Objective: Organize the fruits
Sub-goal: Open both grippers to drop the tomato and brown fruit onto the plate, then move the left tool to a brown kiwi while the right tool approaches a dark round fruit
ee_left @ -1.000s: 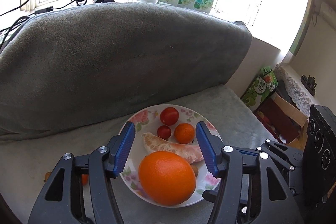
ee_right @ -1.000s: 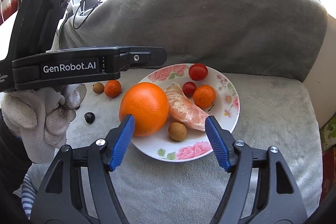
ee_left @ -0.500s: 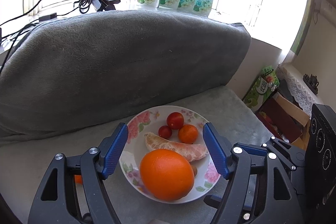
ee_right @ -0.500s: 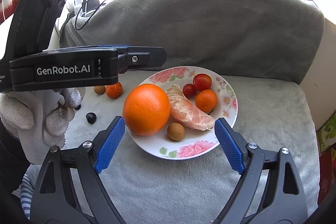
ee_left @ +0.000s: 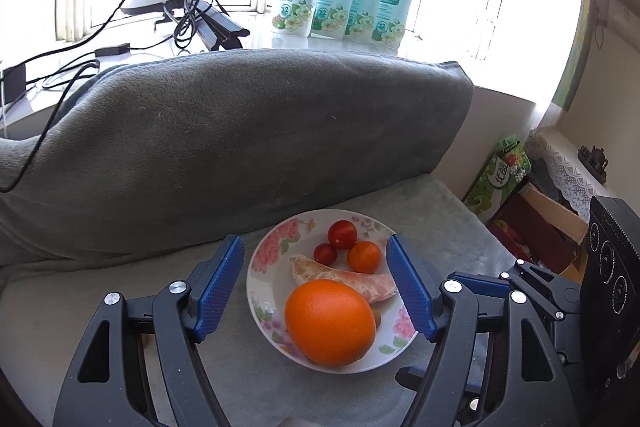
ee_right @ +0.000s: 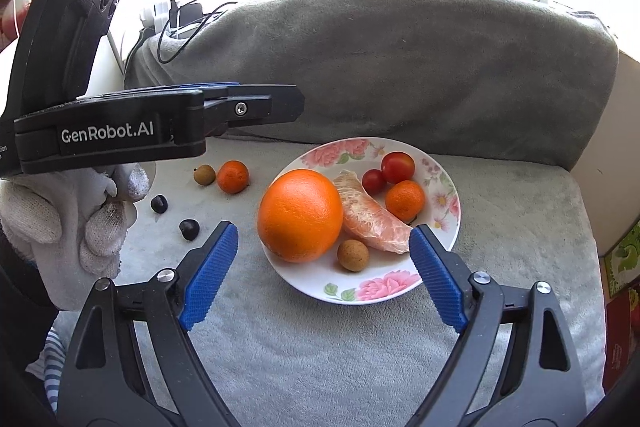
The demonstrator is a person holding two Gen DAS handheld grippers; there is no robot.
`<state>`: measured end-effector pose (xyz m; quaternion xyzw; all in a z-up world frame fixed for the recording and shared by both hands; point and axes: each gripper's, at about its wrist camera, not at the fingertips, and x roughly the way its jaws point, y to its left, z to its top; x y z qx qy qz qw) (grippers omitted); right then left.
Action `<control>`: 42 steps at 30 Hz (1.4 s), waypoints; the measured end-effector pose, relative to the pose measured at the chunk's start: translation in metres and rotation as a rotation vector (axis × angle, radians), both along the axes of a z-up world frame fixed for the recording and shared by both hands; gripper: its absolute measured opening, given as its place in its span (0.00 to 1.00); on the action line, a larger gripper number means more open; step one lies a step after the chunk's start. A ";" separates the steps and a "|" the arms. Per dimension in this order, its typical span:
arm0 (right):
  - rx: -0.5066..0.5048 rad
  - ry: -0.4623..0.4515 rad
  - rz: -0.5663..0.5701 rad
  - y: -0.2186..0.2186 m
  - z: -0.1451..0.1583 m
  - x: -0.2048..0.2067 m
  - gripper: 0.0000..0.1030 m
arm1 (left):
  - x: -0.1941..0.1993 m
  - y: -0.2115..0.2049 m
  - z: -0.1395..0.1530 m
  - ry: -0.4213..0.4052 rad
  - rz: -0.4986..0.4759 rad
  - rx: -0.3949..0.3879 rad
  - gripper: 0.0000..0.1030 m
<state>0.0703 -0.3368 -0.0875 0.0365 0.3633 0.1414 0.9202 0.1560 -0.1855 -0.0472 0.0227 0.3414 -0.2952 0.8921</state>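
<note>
A floral plate point(ee_right: 400, 293) on the grey cushion holds a large orange point(ee_right: 300, 215), a peeled citrus segment point(ee_right: 370, 217), two cherry tomatoes point(ee_right: 397, 167), a small mandarin point(ee_right: 405, 200) and a brown longan point(ee_right: 353, 255). To its left on the cushion lie a mandarin point(ee_right: 233, 176), a longan point(ee_right: 204, 174) and two dark fruits point(ee_right: 189, 229). My right gripper point(ee_right: 324, 267) is open and empty, just in front of the plate. My left gripper point(ee_left: 318, 291) is open and empty, above the plate point(ee_left: 264, 291), its jaws either side of the orange point(ee_left: 330, 321).
A grey cushion back point(ee_left: 240, 131) rises behind the plate. Detergent pouches point(ee_left: 344, 7) and cables point(ee_left: 188, 15) sit on the sill behind it. Boxes point(ee_left: 536, 223) stand off the cushion's right edge. The left gripper body and a gloved hand point(ee_right: 60, 219) fill the right wrist view's left side.
Both grippers have opened wider and drawn back and up from the plate. The orange stays on the plate.
</note>
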 end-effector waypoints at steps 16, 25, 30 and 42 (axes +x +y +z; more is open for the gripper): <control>0.010 -0.036 0.099 0.041 0.012 -0.004 0.87 | -0.002 0.078 0.008 -0.043 0.108 0.017 0.72; -0.002 -0.030 0.180 0.074 0.008 -0.002 0.87 | 0.002 0.133 -0.014 0.017 0.197 0.021 0.71; -0.008 -0.016 0.216 0.092 0.003 0.002 0.87 | 0.002 0.150 -0.029 0.052 0.219 0.035 0.65; -0.015 0.052 0.287 0.132 -0.019 0.017 0.67 | 0.011 0.167 -0.057 0.124 0.215 0.023 0.52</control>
